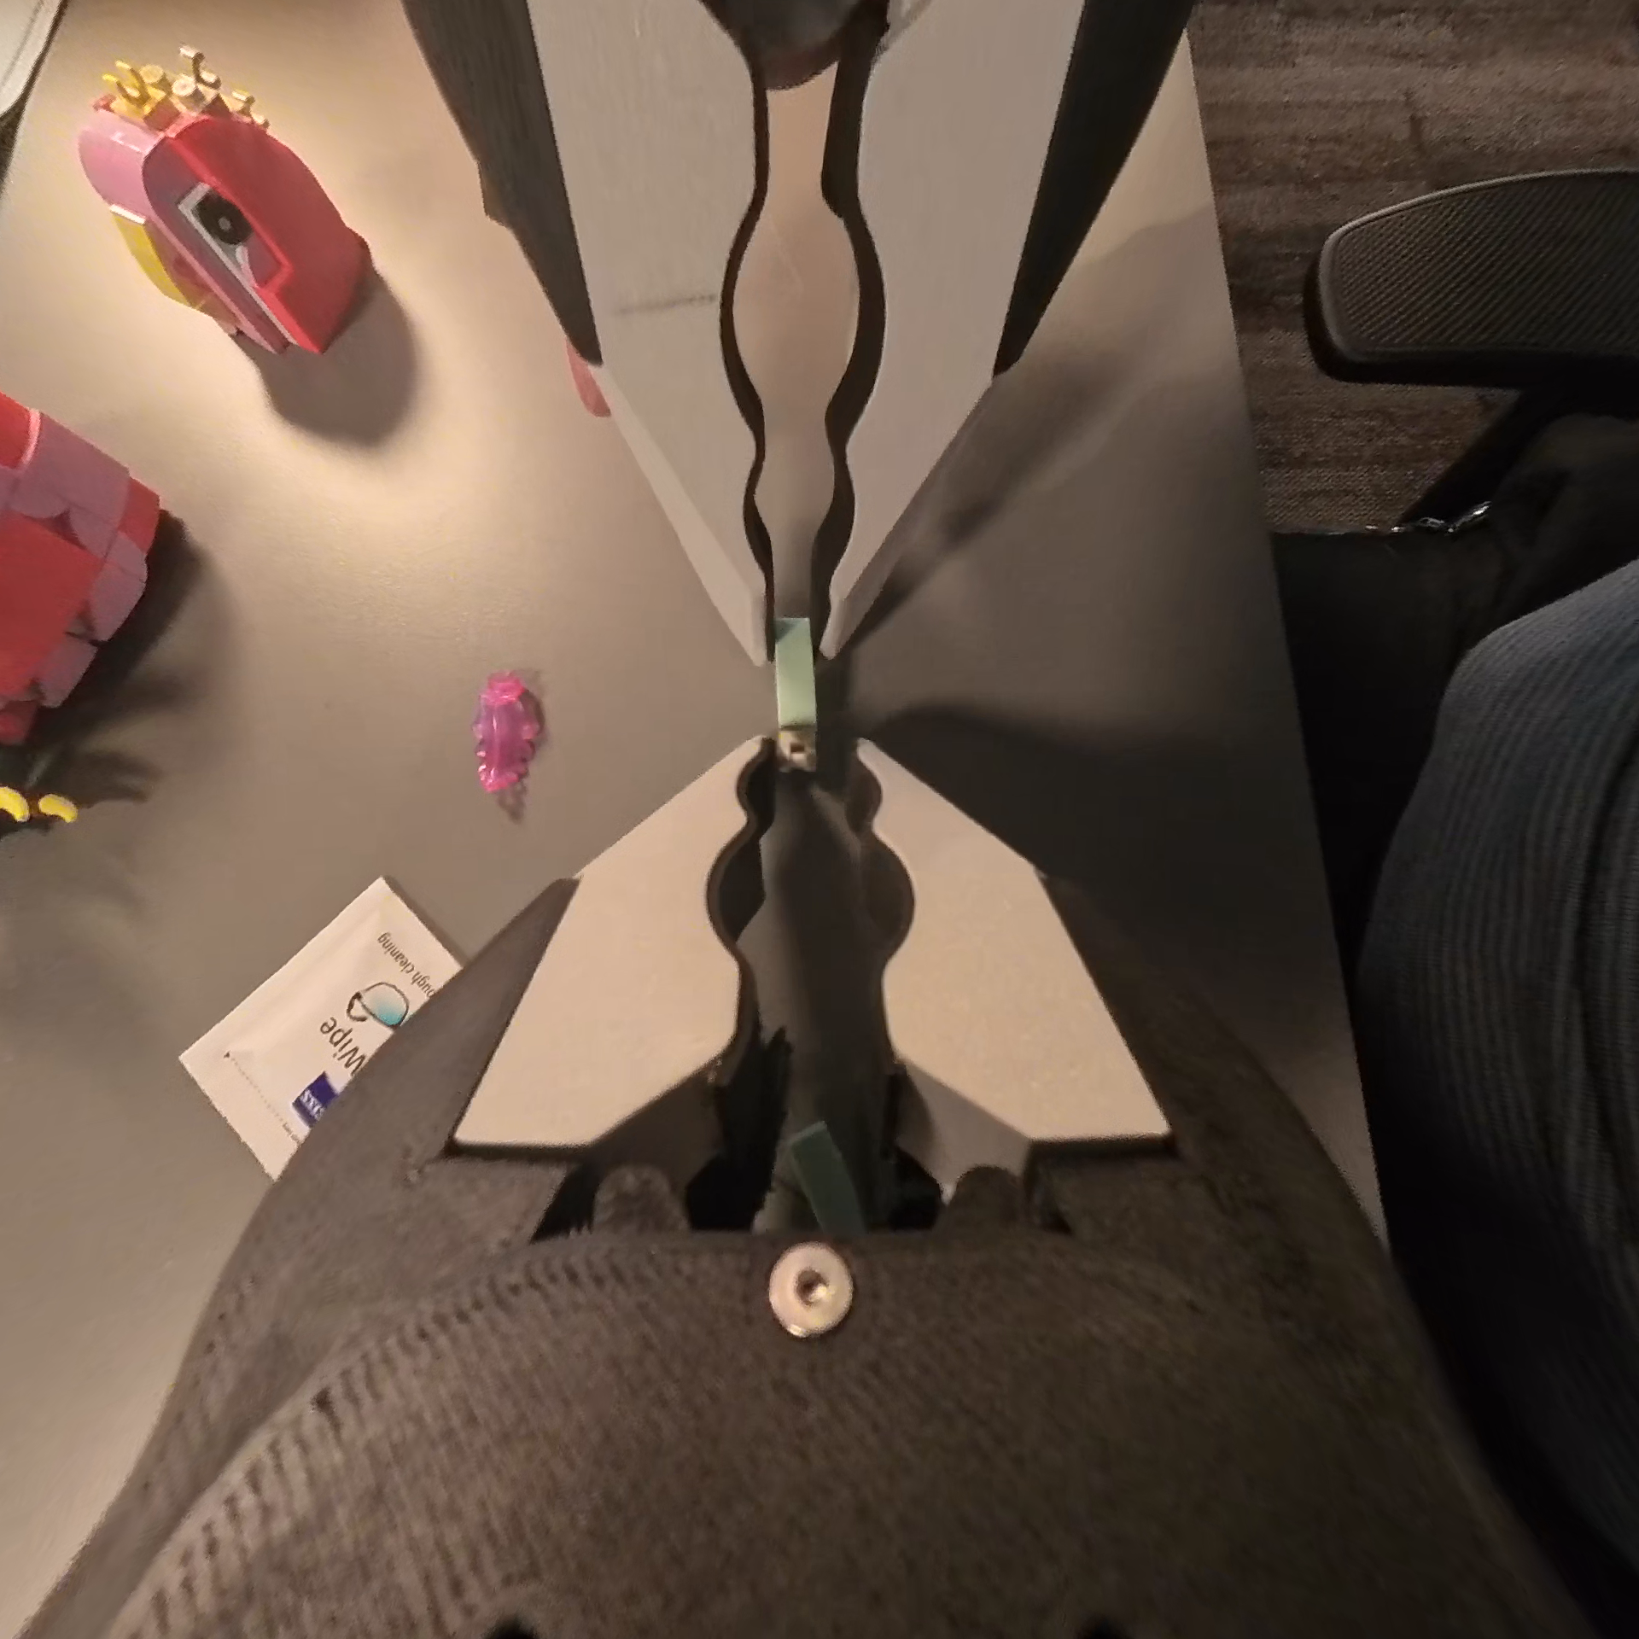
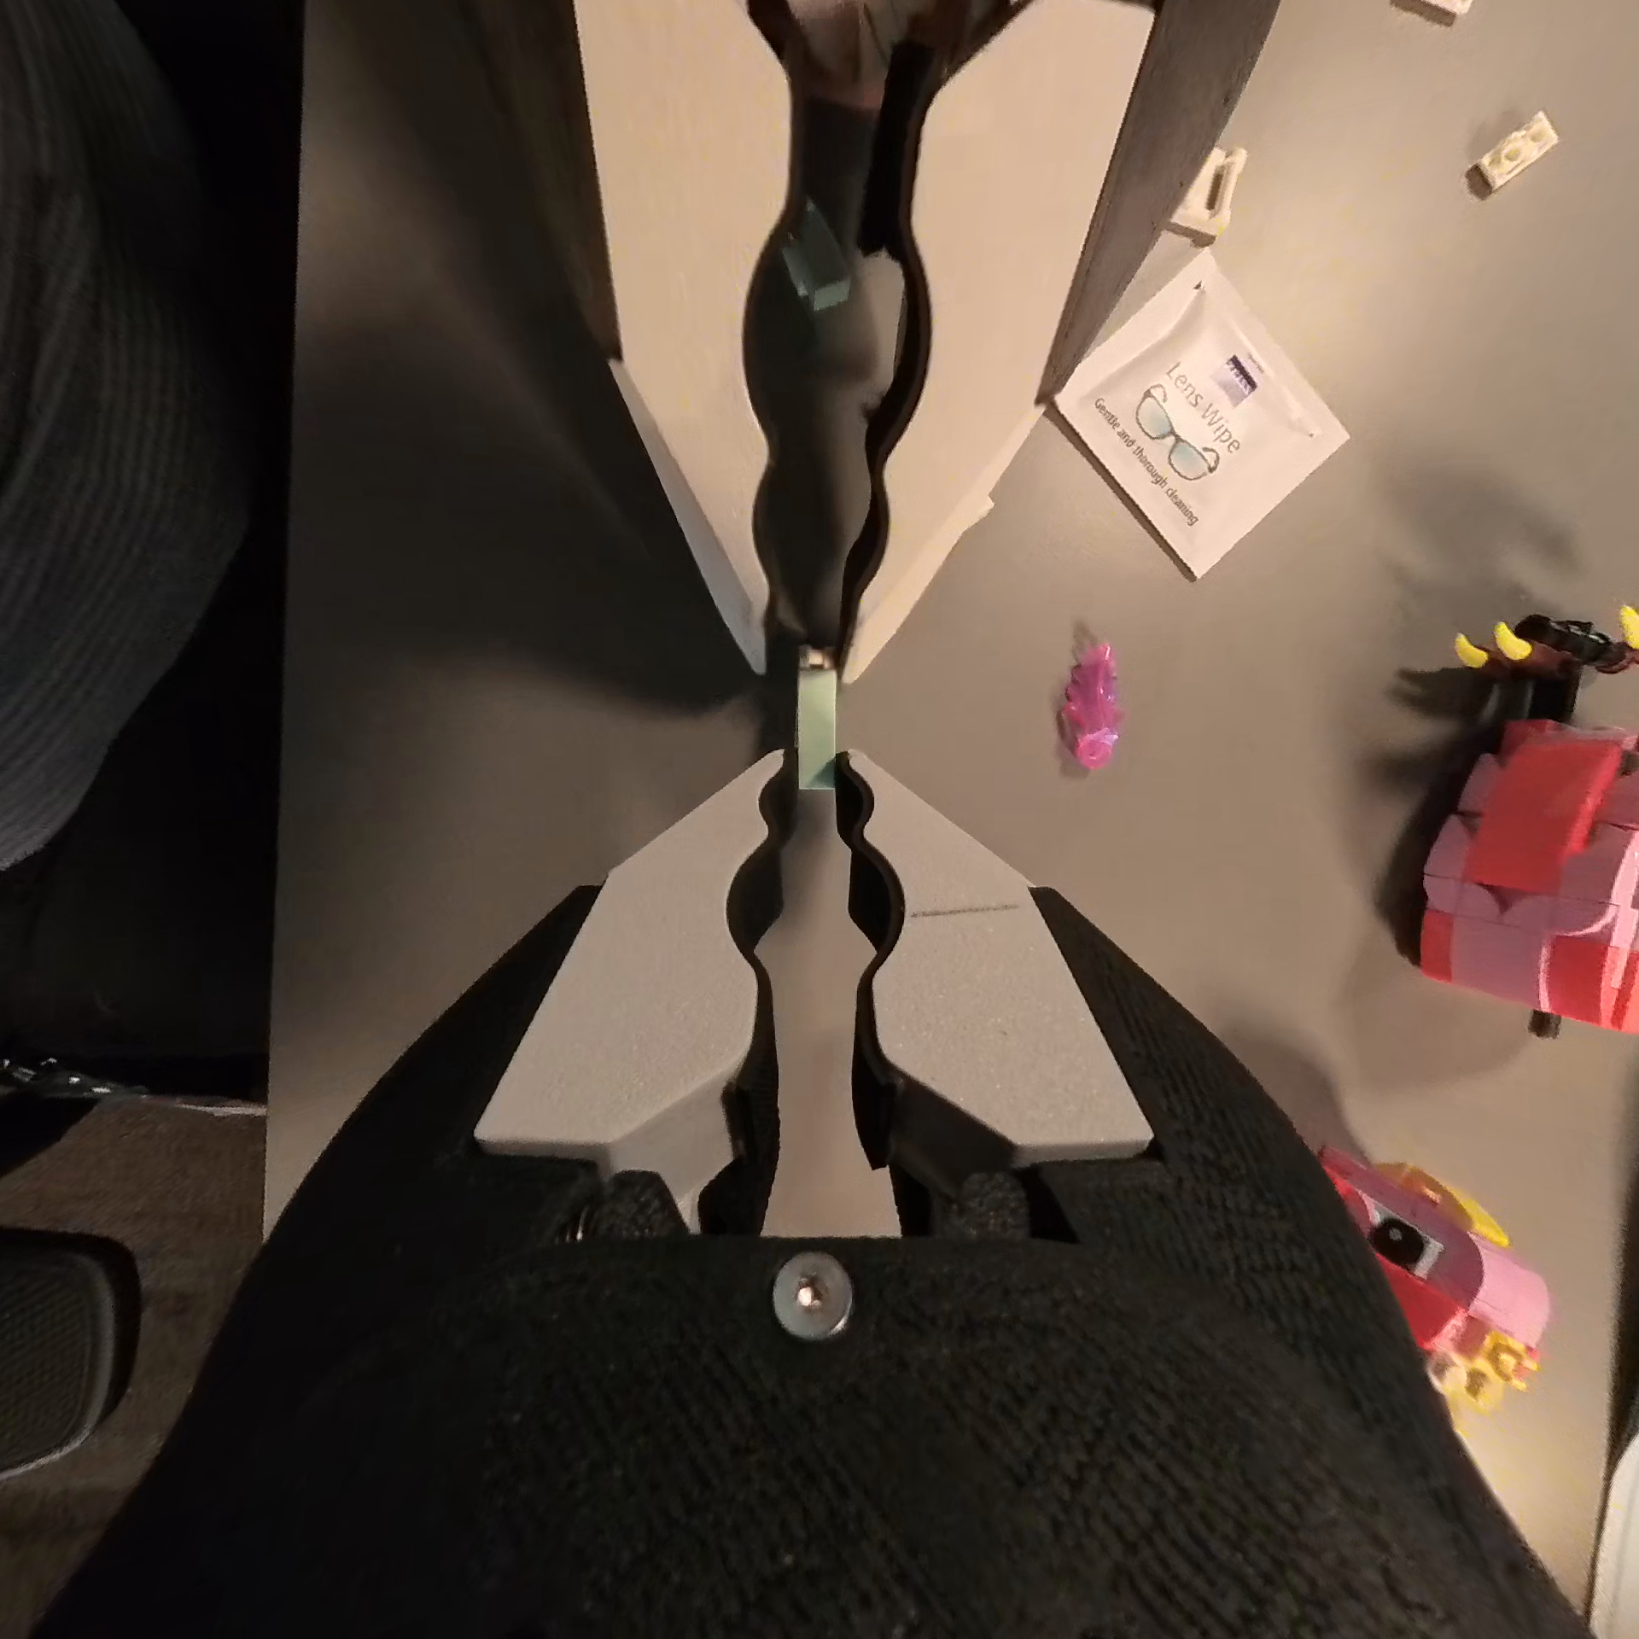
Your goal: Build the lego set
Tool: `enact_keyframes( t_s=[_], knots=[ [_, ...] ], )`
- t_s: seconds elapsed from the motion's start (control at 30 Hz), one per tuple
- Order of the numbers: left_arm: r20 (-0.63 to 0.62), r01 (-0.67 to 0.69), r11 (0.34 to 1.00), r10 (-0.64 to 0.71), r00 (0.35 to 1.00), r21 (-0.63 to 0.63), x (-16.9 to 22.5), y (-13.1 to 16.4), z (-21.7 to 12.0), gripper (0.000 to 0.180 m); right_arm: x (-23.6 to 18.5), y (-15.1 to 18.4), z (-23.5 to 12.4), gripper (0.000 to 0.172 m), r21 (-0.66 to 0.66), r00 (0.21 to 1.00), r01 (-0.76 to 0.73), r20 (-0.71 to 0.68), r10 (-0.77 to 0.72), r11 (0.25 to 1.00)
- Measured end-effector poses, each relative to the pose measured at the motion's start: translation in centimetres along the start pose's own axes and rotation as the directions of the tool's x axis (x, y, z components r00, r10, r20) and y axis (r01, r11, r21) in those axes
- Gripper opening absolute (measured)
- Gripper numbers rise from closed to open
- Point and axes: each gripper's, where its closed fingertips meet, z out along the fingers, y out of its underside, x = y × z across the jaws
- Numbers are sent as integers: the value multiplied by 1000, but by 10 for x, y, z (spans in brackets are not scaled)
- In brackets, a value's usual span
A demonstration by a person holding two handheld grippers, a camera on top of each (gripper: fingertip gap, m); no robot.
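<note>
My right gripper (image 2: 814, 756) is shut on one end of a slim pale-green brick (image 2: 816, 718) and holds it above the grey table (image 2: 1020, 798). In the left wrist view the right gripper (image 1: 794, 654) comes in from the top with the same green brick (image 1: 795, 683). My left gripper (image 1: 811, 745) faces it tip to tip. Its jaws stand open around the brick's other end, where a small pale stud piece (image 1: 795, 754) sits. There is a gap between that end and the left fingertip (image 1: 754, 754). Another green piece (image 2: 811, 266) shows deeper between the left fingers.
A translucent pink piece (image 1: 505, 732) lies on the table. A red and pink brick bird head (image 1: 231, 222), a red-pink brick body (image 1: 62, 568) and a white wipe sachet (image 1: 328, 1020) lie nearby. Small white bricks (image 2: 1517, 160) lie farther off. A chair armrest (image 1: 1490, 275) is beyond the table edge. The tips of both grippers are at nearly the same place. The green piece (image 2: 811, 266) sits 8 cm or so from the ends of my left fingers. It turns up in the left wrist view (image 1: 831, 1156) as well.
</note>
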Motion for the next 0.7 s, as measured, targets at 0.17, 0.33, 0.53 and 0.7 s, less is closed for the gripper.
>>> enact_keyframes(
  t_s=[0.17,0.33,0.53,0.7],
  knots=[
    [7,-6,1000,6,1000,3,-1,0,0,9,0,-1,2,7,-12,1000,4,1,-4,1000],
    [-1,9,1000,-9,1000,8,-1,0,0,8,0,-2,3,9,-18,1000,11,0,-11,1000],
    [-3,49,999,-49,999,21,-3,0,0,8,-1,-2,3,13,-15,999,19,-28,-20,1000],
    [-30,127,991,-126,992,32,-4,-1,0,7,0,-4,2,21,-19,994,51,-96,-53,999]
  ],
)
